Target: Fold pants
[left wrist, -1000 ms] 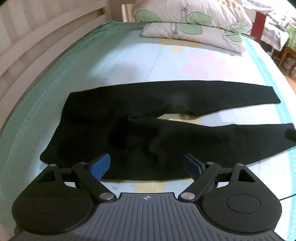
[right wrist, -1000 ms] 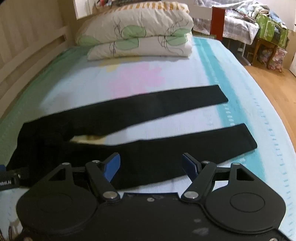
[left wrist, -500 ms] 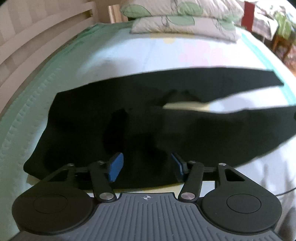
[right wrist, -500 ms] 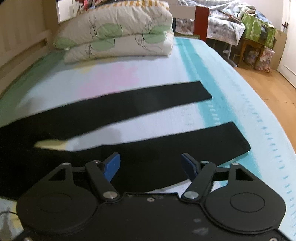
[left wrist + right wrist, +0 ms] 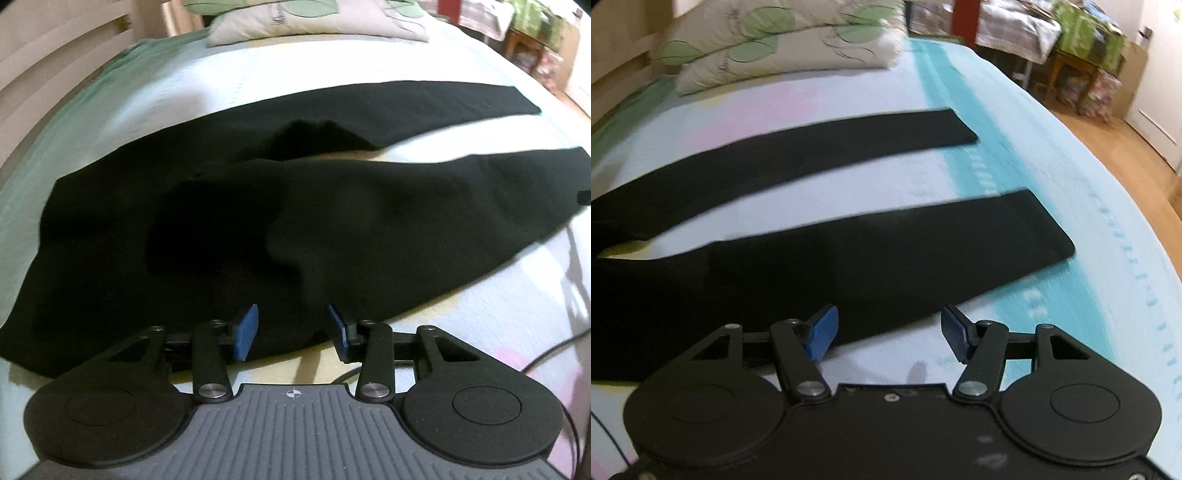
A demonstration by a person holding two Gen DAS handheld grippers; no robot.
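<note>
Since a second ago, both tongs have been brought lower and nearer the black, soft knit pants (image 5: 280, 206). The left tongs (image 5: 291, 330) have been narrowed, yet a gap is kept, the near hem between blue pads. The right tongs (image 5: 886, 334) are held wide apart over the near leg's edge. The pants are spread flat on a pale quilted bed (image 5: 1052, 177); leaf-printed pillows (image 5: 783, 48) are stacked behind.
</note>
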